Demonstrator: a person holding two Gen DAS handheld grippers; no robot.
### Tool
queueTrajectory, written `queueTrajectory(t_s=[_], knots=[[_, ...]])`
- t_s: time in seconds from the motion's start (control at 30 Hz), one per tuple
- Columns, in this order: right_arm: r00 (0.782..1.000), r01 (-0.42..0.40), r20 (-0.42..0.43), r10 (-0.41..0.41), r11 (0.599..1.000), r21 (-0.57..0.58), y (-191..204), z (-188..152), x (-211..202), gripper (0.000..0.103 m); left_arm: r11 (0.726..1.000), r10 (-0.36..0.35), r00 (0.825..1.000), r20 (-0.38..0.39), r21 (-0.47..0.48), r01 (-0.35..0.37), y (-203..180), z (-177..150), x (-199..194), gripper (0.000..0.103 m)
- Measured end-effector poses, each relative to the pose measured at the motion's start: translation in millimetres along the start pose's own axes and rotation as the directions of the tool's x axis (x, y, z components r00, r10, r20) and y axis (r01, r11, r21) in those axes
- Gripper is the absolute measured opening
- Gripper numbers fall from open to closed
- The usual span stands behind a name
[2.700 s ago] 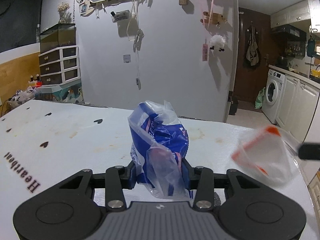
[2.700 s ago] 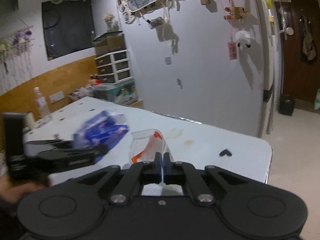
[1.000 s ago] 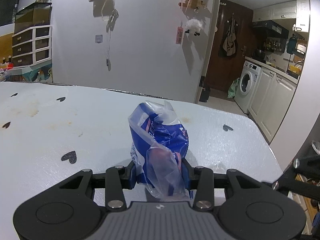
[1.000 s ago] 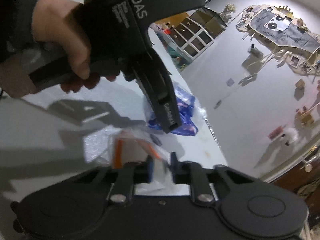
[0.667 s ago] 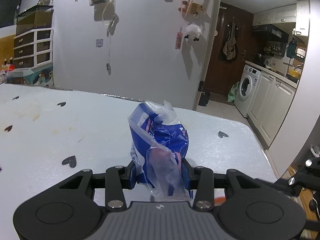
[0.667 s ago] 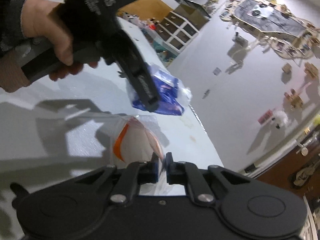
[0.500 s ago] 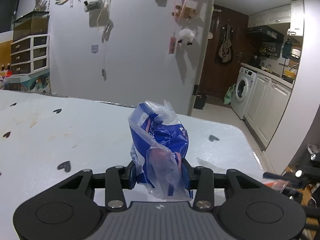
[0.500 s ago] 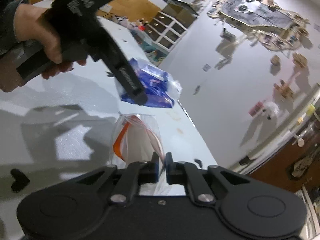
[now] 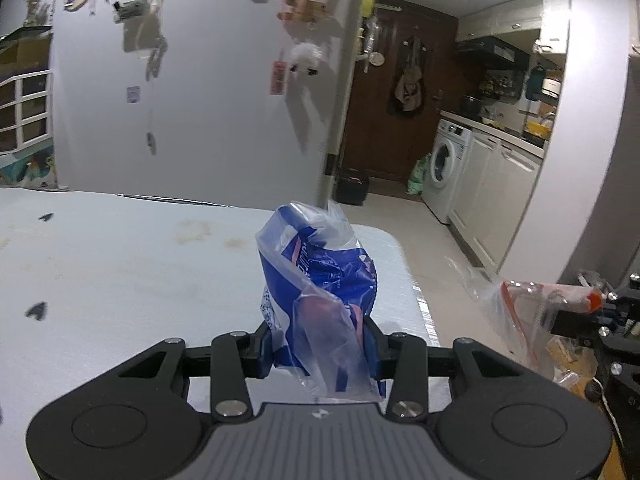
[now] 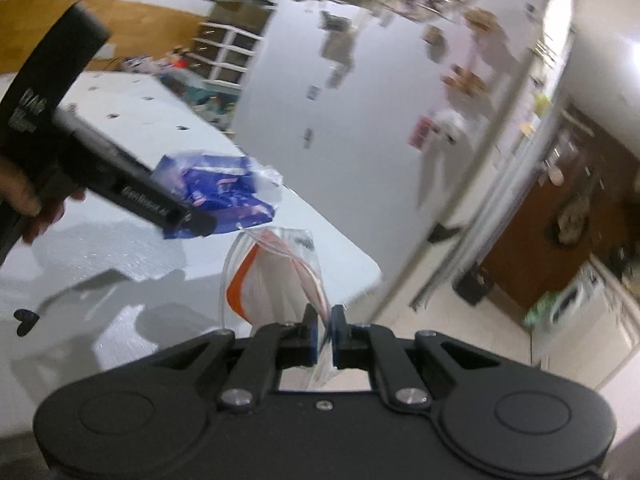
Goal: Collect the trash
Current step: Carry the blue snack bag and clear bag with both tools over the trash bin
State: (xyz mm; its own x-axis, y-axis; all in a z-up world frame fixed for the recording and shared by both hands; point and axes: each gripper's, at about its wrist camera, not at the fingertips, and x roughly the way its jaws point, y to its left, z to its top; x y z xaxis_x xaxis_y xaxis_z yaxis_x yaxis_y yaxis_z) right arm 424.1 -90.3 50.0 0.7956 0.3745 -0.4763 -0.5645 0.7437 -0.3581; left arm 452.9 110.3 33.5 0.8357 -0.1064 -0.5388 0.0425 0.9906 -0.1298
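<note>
My left gripper (image 9: 319,338) is shut on a crumpled blue and clear plastic bag (image 9: 318,276), carried above the white table (image 9: 120,264) near its right end. In the right wrist view that blue bag (image 10: 218,192) hangs from the left gripper (image 10: 192,220), which a hand (image 10: 24,196) holds. My right gripper (image 10: 325,326) is shut on a clear bag with an orange strip (image 10: 272,280), just past the table's corner. From the left wrist view, the clear bag (image 9: 516,304) and the right gripper (image 9: 600,312) show at the right edge.
The table's rounded corner (image 10: 372,272) lies just beyond the clear bag. Behind stands a white fridge (image 9: 200,92) covered in magnets. To the right, an open floor (image 9: 396,216) leads to a washing machine (image 9: 444,160), white cabinets (image 9: 496,192) and a dark bin (image 9: 352,190).
Both grippers have travelled toward the table's right end with their bags still held. The right gripper has rolled, and its clear bag now hangs past the table corner.
</note>
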Motion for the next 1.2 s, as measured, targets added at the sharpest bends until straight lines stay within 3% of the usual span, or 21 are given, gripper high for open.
queueTrajectory(t_s=[0.4,0.73,0.97,1.2], knots=[[0.995,0.099,-0.048,-0.090,0.964,0.246,-51,-63,-32,0.006,0.995,-0.038,0.999,-0.010,0.089,0.039,-76,-16,-8,0.043],[0.991,0.128,-0.069,-0.111,0.923,0.362,-74,-114,-63,0.006,0.986,-0.079,0.996,-0.034,0.147,0.083,-141,-41,-14,0.043],[0.988,0.146,-0.103,-0.112,0.890,0.432,-89,-155,-78,0.006,0.974,-0.107,0.990,-0.088,0.191,0.122,-189,-66,-3,0.043],[0.980,0.169,-0.174,-0.092,0.849,0.501,-100,-210,-74,0.006,0.962,-0.114,0.977,-0.181,0.224,0.154,-222,-96,32,0.043]])
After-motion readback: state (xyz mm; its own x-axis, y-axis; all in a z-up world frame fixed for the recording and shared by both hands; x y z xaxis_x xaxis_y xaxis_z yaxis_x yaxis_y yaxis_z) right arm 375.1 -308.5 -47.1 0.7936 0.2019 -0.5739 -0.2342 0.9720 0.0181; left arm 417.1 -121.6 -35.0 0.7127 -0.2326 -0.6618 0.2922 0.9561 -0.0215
